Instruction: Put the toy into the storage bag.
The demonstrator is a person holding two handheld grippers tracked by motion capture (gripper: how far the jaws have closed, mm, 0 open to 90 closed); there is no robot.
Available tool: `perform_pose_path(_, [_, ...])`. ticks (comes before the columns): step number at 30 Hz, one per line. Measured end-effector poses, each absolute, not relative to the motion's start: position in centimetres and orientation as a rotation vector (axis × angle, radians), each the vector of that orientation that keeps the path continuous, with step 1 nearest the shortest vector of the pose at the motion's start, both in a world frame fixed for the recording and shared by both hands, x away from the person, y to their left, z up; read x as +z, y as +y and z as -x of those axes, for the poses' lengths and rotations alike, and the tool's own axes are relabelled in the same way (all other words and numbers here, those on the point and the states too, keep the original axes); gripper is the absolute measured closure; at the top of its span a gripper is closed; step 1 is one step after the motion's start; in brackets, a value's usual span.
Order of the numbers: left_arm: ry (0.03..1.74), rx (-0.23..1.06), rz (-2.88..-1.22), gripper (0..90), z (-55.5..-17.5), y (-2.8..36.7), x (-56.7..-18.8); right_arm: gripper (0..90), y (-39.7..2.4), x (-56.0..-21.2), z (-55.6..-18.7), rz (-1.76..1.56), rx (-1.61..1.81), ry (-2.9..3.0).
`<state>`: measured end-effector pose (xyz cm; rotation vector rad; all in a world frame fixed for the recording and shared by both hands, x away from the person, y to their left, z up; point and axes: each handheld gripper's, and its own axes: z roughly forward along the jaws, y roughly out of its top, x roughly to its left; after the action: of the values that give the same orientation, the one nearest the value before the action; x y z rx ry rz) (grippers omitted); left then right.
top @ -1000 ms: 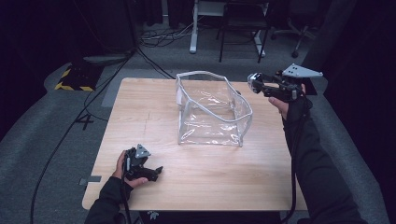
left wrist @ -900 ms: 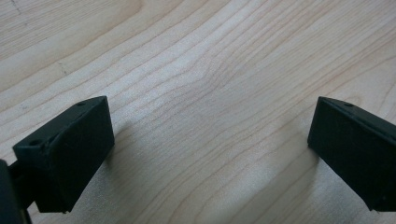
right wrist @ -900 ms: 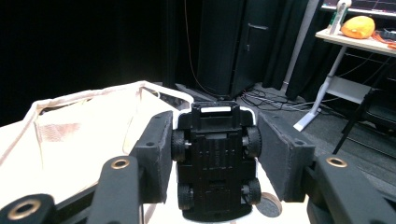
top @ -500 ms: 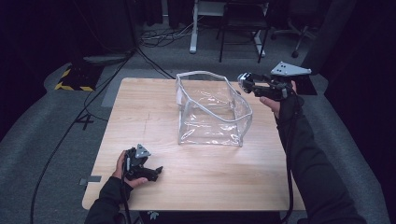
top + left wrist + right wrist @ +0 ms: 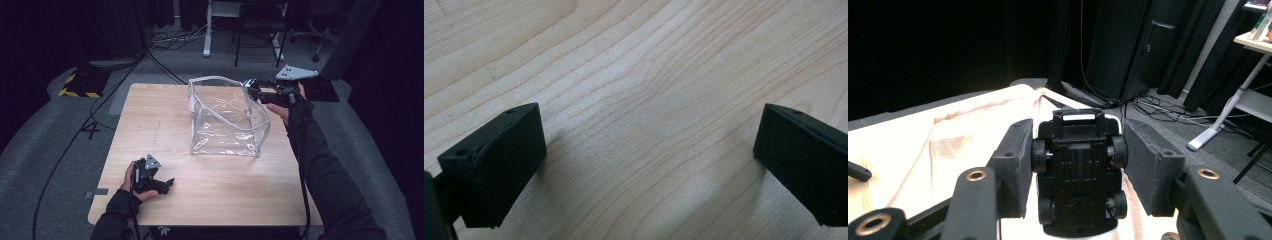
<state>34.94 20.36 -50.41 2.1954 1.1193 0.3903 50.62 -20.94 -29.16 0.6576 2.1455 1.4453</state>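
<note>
Carrying a small black toy car (image 5: 251,88) in the right gripper (image 5: 256,91) to the rim of the clear plastic bag (image 5: 227,117), likely for dropping inside, with the left gripper (image 5: 159,185) parked near the table's (image 5: 150,125) front edge. Resting wide open over bare wood. Clamping the toy car (image 5: 1079,170) by its wheels, underside toward the camera, probably to stop rolling.

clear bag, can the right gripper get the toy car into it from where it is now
Probably yes. The right gripper, shut on the toy car, hangs at the rim of the clear bag, whose top stands open with nothing across it.
</note>
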Motion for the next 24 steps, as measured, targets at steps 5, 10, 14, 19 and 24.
perform_pose_path(5, [1.12,0.394,-2.195,0.6,-34.9,20.4,-50.4,48.2,-20.1,-29.2,-50.7,-0.638,1.435,2.164])
perform_pose_path(10, [1.12,0.393,-2.194,0.6,-34.9,20.4,-50.4,48.2,-19.1,-29.3,-51.0,-0.623,1.422,2.185])
perform_pose_path(14, [1.12,0.394,-2.194,0.6,-34.9,20.4,-50.4,48.2,-18.5,-29.5,-51.3,-0.618,1.41,2.207])
perform_pose_path(19, [1.118,0.394,-2.197,0.6,-34.9,20.4,-50.4,48.2,-17.8,-29.8,-51.5,-0.612,1.399,2.237])
perform_pose_path(24, [1.118,0.395,-2.197,0.6,-34.9,20.4,-50.4,48.2,-17.1,-29.9,-51.8,-0.592,1.378,2.266])
